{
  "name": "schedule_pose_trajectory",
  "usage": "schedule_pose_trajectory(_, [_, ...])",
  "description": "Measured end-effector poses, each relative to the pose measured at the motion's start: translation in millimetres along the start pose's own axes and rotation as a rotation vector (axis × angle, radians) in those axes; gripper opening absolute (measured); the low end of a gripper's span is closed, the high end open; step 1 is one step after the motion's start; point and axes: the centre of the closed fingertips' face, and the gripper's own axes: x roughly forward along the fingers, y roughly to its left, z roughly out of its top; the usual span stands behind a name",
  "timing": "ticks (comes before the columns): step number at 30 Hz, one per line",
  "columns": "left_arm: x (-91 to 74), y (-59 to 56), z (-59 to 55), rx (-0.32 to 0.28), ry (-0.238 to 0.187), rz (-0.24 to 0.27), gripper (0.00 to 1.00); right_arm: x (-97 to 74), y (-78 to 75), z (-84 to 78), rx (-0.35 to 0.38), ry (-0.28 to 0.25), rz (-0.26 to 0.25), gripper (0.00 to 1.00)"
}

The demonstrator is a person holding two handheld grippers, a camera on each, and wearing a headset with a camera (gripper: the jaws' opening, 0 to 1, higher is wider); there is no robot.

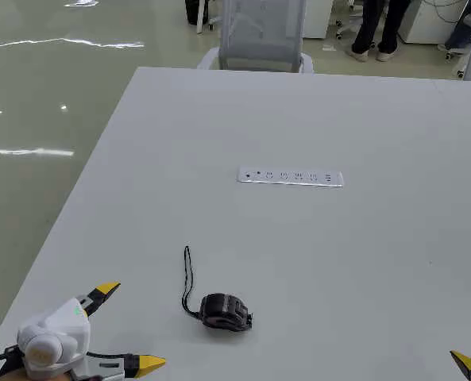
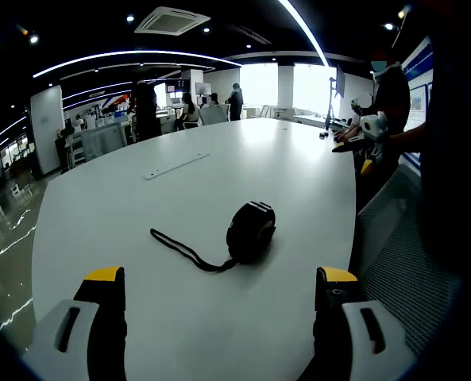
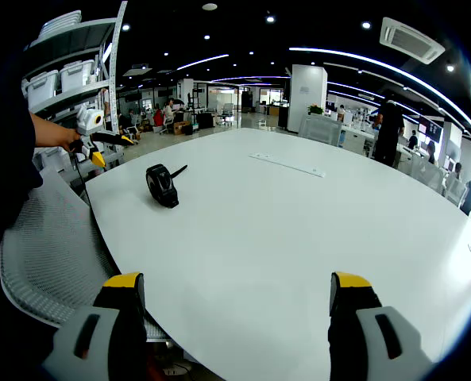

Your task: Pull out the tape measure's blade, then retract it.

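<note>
1. Head view: white table [image 1: 338,262], spread out ahead of both pairs of fingers, with everything below resting on it.
2. Grey mesh chair [image 1: 263,32], pushed to the table's far edge, well beyond every fingertip.
3. Left gripper [image 1: 129,325], low over the near left corner; yellow-tipped fingers [image 1: 108,288] spread wide, nothing held between them.
4. Right gripper [image 3: 237,282], likewise gaping in the right gripper view, jaws far apart and gripping nothing; one yellow fingertip [image 1: 467,363] at the lower right edge of the head view.
5. White power strip [image 1: 291,177], flat on the table, far ahead of the fingers and between the two grippers' lines.
6. Black tape measure [image 1: 225,311], lying on the table just ahead and to the right of the left fingers, touching neither. Centred between those fingers in the left gripper view [image 2: 251,230], a little beyond their tips. Well apart from the right fingers, off to their left [image 3: 162,184]. Blade not yet drawn out.
7. Thin black wrist strap [image 1: 187,274], looped from the case and trailing away from it, toward the left finger's side in the left gripper view [image 2: 183,248].
</note>
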Motion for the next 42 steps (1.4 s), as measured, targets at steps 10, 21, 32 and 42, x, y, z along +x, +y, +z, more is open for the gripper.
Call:
schedule_pose_trajectory(10, [30.4, -3.1, 16.3, 0.073, 0.026, -0.069, 0.96, 10.6, 4.7, 7.3, -0.016, -0.001, 0.029, 0.98])
schedule_pose_trajectory(21, [56.4, -9.0, 18.4, 0.117, 0.082, -0.139, 0.92, 25.0, 15.4, 16.8, -0.035, -0.008, 0.071, 0.97])
schedule_pose_trajectory(32, [76.7, -17.7, 19.7, 0.225, 0.161, -0.203, 0.83, 36.3, 23.9, 21.1, -0.047, -0.014, 0.104, 0.95])
schedule_pose_trajectory(42, [100.6, -29.4, 19.9, 0.342, 0.244, -0.292, 0.72, 48.1, 32.6, 26.1, -0.067, -0.012, 0.146, 0.94])
